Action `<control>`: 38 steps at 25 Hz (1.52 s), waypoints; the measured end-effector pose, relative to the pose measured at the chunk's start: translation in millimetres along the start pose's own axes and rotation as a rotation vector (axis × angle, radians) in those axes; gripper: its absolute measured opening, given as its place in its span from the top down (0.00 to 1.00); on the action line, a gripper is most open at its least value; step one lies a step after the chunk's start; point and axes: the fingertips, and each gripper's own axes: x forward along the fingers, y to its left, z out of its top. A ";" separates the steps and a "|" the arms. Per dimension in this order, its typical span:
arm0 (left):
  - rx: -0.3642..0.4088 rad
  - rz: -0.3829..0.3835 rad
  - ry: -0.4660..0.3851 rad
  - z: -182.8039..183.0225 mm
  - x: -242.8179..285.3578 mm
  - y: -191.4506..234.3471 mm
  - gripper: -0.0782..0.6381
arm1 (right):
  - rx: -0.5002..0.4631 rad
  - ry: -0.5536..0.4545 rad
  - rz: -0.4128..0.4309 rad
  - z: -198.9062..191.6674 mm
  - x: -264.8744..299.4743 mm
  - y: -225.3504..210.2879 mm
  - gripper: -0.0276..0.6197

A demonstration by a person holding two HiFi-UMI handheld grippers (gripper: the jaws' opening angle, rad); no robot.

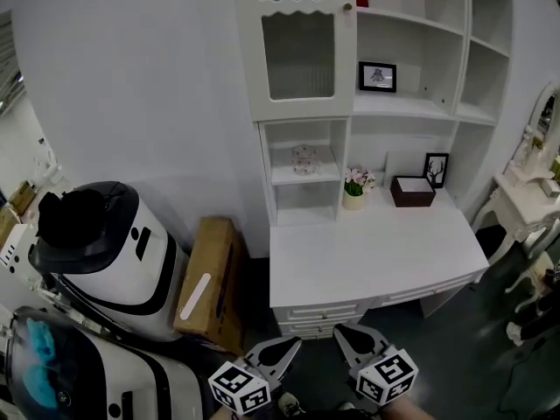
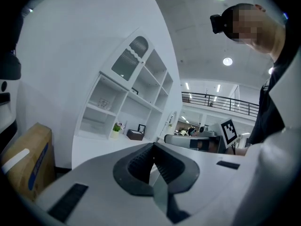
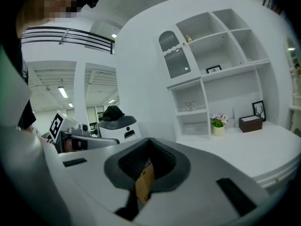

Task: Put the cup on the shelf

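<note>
A small clear cup (image 1: 304,158) with pinkish marks stands on the middle board of the narrow white shelf (image 1: 305,178) above the desk. It shows tiny in the left gripper view (image 2: 104,103) and in the right gripper view (image 3: 190,106). My left gripper (image 1: 291,345) and right gripper (image 1: 343,332) are held low, near the desk's front edge and far from the cup. Both are shut with nothing between the jaws; the closed tips show in each gripper's own view (image 2: 153,147) (image 3: 149,142).
The white desk (image 1: 376,252) carries a small flower pot (image 1: 354,187), a dark box (image 1: 412,191) and a framed picture (image 1: 436,169). Another frame (image 1: 377,77) sits higher up. A cardboard box (image 1: 210,274) and a white robot body (image 1: 109,252) stand left; a white dresser (image 1: 525,191) stands right.
</note>
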 end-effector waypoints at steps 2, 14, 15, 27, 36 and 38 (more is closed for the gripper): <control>-0.006 0.014 -0.004 -4.9 5.6 -10.8 0.88 | 0.002 0.005 0.013 -2.0 -13.2 -3.0 0.95; -0.010 0.077 -0.016 -34.7 38.7 -88.0 0.88 | 0.014 0.022 0.093 -17.7 -92.6 -30.9 0.95; -0.010 0.081 -0.017 -37.1 40.8 -93.1 0.88 | 0.017 0.023 0.098 -19.4 -97.5 -33.2 0.95; -0.020 0.117 -0.010 -62.4 53.7 -137.1 0.88 | 0.036 0.029 0.143 -32.1 -138.8 -46.1 0.95; -0.007 0.114 -0.014 -66.7 57.9 -153.3 0.88 | 0.035 0.022 0.150 -33.9 -155.3 -45.5 0.95; -0.007 0.112 -0.014 -67.4 58.9 -155.2 0.88 | 0.036 0.021 0.150 -34.6 -157.2 -45.5 0.95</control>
